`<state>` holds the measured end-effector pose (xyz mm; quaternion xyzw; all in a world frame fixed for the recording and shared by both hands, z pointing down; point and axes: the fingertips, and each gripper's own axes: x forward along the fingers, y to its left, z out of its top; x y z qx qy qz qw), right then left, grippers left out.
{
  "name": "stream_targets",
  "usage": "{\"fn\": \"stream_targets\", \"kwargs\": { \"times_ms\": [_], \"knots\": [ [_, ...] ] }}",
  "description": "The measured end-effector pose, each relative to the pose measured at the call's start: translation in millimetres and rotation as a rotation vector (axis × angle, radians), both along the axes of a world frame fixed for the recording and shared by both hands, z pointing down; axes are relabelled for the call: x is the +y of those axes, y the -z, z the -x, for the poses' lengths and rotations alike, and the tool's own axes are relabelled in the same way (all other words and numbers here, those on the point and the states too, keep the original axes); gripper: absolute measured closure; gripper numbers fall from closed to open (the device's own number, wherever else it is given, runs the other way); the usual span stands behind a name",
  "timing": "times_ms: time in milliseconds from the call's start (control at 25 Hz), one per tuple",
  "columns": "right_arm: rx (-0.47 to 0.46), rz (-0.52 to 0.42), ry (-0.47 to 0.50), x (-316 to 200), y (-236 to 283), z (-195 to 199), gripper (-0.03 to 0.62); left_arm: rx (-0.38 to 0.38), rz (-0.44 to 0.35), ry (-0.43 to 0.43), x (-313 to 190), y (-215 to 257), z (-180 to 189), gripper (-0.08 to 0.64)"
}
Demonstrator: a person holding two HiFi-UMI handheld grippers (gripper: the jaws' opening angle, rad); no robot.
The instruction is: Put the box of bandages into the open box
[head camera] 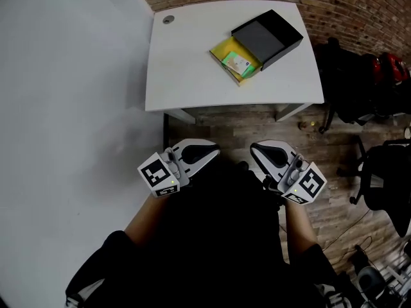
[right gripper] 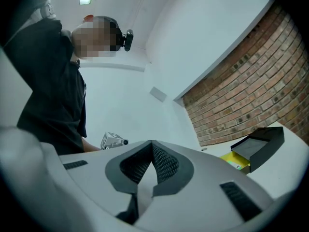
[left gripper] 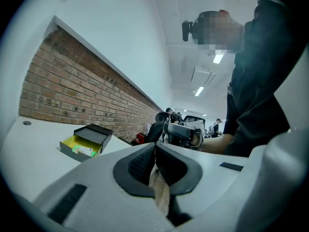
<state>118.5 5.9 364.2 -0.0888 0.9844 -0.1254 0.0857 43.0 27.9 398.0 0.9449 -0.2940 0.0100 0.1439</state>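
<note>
Jaws of left gripper [head camera: 209, 151] and right gripper [head camera: 260, 150]: together, nothing held. The small green-and-white cardboard box of bandages [head camera: 237, 63] lies inside the yellow-lined black open box [head camera: 224, 48] on the white table [head camera: 189, 63], well ahead of both.

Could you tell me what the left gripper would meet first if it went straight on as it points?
Most likely the right gripper, straight ahead of the left gripper, though depth is unclear. The open box lies aside.
</note>
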Motion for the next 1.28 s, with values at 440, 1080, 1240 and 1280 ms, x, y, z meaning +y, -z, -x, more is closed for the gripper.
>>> {"fn": "stream_targets", "kwargs": {
  "times_ms": [440,1080,1240,1280],
  "knots": [
    [0.040,-0.015,-0.084,36,14,70,0.586,0.035,-0.056,-0.059,29,13,69,0.545],
    [0.142,0.008,-0.268,108,5,124,0.588,0.143,-0.041,-0.207,70,-8,122,0.544],
    [0.149,0.005,-0.283,118,-3,122,0.588,0.142,-0.051,-0.239,79,-15,114,0.544],
    [0.150,0.004,-0.280,121,-6,121,0.588,0.144,-0.053,-0.236,82,-16,112,0.544]
  ]
}}
